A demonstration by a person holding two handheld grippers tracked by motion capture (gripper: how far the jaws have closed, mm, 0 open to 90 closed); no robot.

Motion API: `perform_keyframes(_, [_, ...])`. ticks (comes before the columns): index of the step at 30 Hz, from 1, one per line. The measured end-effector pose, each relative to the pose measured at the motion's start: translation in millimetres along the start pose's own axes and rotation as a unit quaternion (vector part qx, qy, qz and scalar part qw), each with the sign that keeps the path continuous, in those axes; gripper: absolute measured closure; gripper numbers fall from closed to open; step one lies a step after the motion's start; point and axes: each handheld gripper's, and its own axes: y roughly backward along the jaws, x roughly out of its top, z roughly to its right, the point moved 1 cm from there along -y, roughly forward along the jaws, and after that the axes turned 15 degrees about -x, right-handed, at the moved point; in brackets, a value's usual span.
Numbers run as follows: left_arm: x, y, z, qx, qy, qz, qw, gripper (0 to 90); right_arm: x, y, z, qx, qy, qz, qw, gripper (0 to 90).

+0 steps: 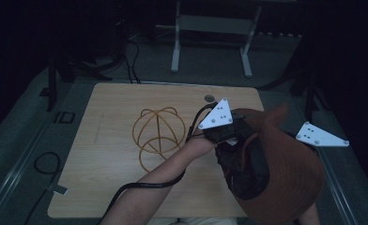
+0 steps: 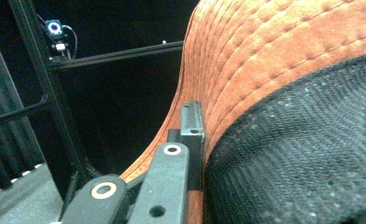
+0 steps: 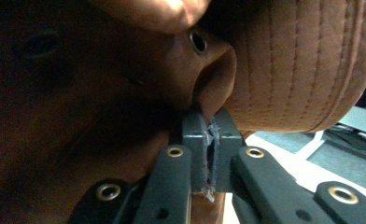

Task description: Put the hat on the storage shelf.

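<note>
- Dim room, pale wooden table [image 1: 102,187]; gold wire sphere frame [image 1: 158,131] sits left of the rust-orange stitched fabric hat [image 1: 290,183].
- Left gripper [image 2: 193,135] clamps the hat's brim; right gripper [image 3: 211,140] pinches its crown fabric, hat stretched between them.

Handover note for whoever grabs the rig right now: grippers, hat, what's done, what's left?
Left gripper: shut on the orange hat, jaws clamped on its brim.
Right gripper: shut on the hat's fabric.
Hat: held up over the right end of the table, off the surface.
Wire sphere frame: on the table, untouched.
Done: hat gripped by both.
Left: probably setting the hat on the frame.
</note>
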Motion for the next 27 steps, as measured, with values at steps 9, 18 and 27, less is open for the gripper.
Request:
perform_keyframes(9, [10.2, 10.8, -2.2, 0.034, 0.011, -0.033, 0.9988, 60.3, 2.1, 1.1, -0.9, -0.007, 0.002, 0.004, 1.0000, 87.7])
perform_keyframes(18, [26.1, 33.1, 0.9, 0.095, 0.003, -0.102, 0.9902, 44.7, 13.1, 3.1, 7.6, -0.037, -0.010, 0.020, 0.9991, 87.7])
perform_keyframes(27, [49.6, 85.1, 3.7, 0.164, 0.009, -0.153, 0.9745, 39.8, 24.6, -14.6, 7.6, -0.053, -0.017, 0.020, 0.9982, 87.7])
